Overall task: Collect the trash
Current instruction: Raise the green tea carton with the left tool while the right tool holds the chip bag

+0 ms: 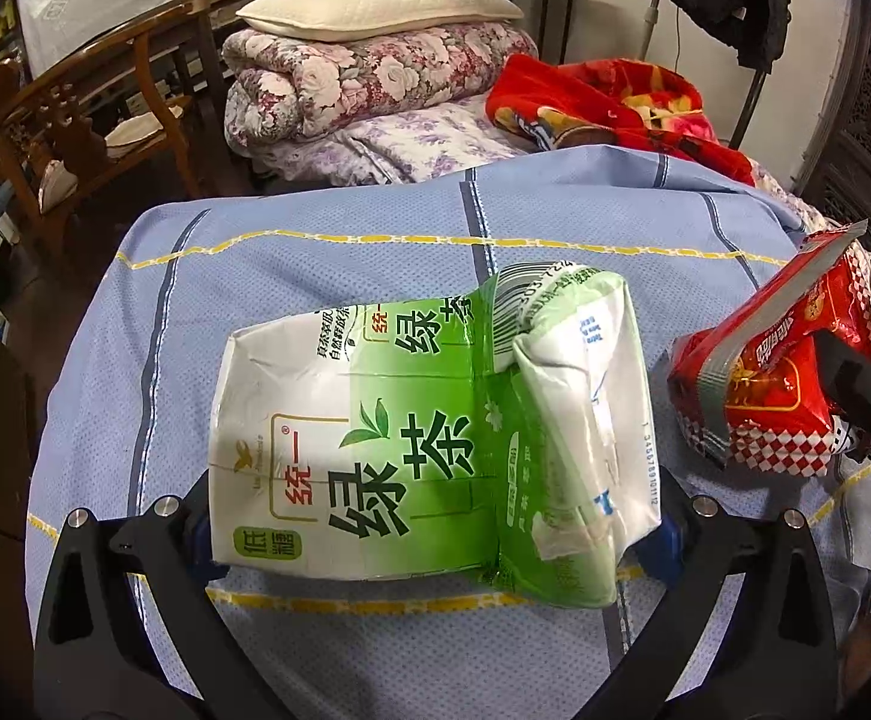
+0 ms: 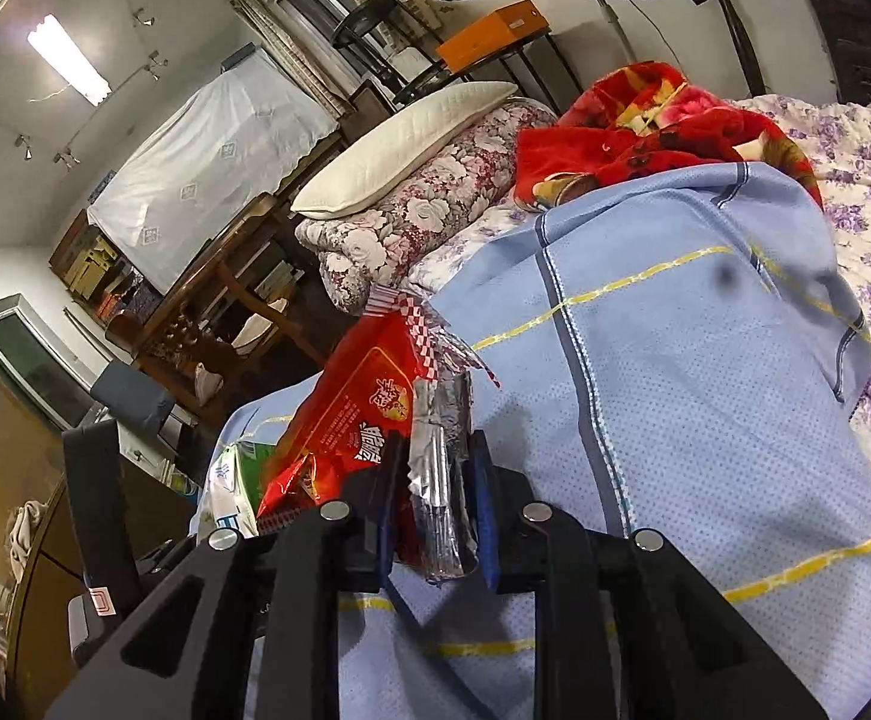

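My left gripper [image 1: 435,531] is shut on a crushed green and white tea carton [image 1: 429,420], held above the blue checked cloth [image 1: 315,252]. The carton's corner also shows in the right wrist view [image 2: 237,480]. My right gripper [image 2: 435,480] is shut on a red snack wrapper [image 2: 357,408] with a silver inner side, gripped at its crumpled end. In the left wrist view the wrapper [image 1: 771,384] hangs at the right, just right of the carton, with the right gripper's black finger [image 1: 861,390] on it.
The blue cloth [image 2: 675,360] covers a raised surface on a bed. Behind it lie a red blanket [image 1: 603,102], a folded floral quilt [image 1: 375,78] and a cream pillow [image 1: 375,12]. A wooden chair [image 1: 93,114] stands at the left.
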Action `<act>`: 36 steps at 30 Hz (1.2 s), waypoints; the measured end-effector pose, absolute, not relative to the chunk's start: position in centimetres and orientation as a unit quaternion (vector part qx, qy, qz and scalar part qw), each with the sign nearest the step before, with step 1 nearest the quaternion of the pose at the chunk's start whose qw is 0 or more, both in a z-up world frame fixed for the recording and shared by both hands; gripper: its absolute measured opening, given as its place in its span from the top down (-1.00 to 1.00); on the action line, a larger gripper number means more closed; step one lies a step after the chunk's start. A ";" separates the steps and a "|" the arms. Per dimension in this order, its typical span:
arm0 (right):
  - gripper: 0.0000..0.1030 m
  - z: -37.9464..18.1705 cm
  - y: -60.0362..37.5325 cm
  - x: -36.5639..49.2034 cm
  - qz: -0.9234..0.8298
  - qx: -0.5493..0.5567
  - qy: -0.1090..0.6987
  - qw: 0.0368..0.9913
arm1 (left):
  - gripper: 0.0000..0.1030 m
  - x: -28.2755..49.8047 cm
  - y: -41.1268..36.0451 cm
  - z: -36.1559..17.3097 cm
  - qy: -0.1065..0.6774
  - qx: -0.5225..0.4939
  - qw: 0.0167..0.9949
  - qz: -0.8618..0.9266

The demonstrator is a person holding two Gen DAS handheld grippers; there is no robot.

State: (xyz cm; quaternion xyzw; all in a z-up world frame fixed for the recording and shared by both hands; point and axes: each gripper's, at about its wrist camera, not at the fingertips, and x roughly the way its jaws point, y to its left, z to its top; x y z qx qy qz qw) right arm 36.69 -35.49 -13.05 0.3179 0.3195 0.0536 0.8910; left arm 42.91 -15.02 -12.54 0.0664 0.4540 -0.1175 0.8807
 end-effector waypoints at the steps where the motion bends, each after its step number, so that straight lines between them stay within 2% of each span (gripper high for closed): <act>1: 0.57 -13.0 -35.4 36.8 0.053 0.316 0.320 0.892 | -0.89 42.9 -15.0 -12.5 0.454 0.066 0.881 -0.117; 32: 0.57 -12.7 -35.4 36.5 0.053 0.305 0.321 0.895 | -0.89 43.0 -14.7 -12.4 0.453 0.058 0.883 -0.109; 36: 0.57 -12.8 -35.4 36.5 0.054 0.304 0.323 0.895 | -0.88 41.3 -13.3 -9.9 0.378 0.036 0.919 -0.101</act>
